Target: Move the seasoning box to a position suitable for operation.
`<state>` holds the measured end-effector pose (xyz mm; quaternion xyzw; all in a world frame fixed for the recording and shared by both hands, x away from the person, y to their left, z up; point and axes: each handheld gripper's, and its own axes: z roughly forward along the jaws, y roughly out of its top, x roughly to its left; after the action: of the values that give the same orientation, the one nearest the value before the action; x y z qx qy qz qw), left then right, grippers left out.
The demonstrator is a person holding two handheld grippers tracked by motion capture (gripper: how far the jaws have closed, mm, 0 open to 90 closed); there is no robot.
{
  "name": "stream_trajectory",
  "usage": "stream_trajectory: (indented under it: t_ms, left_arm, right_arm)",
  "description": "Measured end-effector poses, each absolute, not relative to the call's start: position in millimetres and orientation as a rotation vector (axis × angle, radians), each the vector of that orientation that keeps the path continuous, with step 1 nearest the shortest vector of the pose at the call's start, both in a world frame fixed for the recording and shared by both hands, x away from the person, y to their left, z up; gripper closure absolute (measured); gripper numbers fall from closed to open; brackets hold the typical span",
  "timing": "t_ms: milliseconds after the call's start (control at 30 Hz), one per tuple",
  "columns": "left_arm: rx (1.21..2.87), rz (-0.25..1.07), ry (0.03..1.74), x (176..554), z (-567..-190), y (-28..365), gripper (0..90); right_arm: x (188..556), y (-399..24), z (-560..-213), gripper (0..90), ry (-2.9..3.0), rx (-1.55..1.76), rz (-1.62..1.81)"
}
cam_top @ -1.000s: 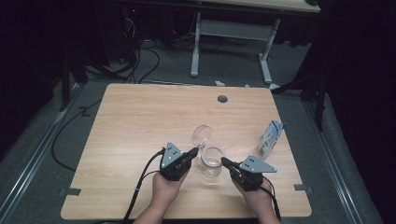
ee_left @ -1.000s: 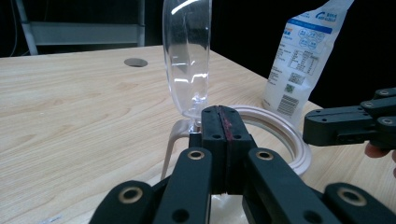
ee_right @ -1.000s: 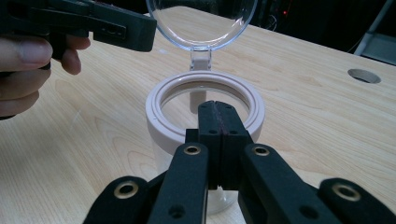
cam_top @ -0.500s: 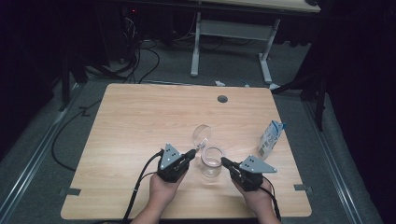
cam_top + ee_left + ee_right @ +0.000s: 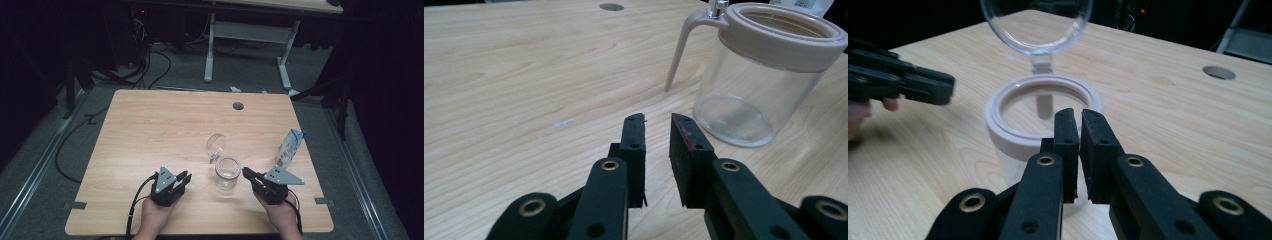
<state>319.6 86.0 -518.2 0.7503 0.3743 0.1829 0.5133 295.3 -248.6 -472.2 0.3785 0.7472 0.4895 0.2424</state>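
While jar (image 5: 227, 174) stands lid-up on worktop (image 5: 150, 125): left gripper (image 5: 184, 177) beside jar, jaws just parting, empty; right gripper (image 5: 247, 173) at jar, barely ajar, empty.

The jar (image 5: 754, 85) looks like clear glossy plastic, with a matt beige plastic collar (image 5: 784, 37). The worktop (image 5: 150, 130) is pale wood grain, smooth. The carton (image 5: 290, 147) looks like printed paperboard.

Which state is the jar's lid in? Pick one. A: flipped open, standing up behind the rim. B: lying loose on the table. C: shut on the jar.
A: the clear lid stands tilted up on its hinge behind the jar, whose mouth is uncovered.
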Motion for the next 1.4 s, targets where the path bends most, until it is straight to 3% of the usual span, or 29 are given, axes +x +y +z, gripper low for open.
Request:
stream_trajectory:
  t_ms: [400, 1400]
  left_arm:
    - [1.830, 0.480, 0.911, 322.6, -520.3, 88.6, 66.2]
    - [1.840, 0.469, 0.877, 321.1, -520.5, 87.6, 61.6]
  right_arm:
    - [298.5, -273.3, -489.0, 78.6, 2.022, 1.139, 1.247]
    - [286.9, -332.5, -494.9, 53.6, 1.845, 1.301, 1.099]
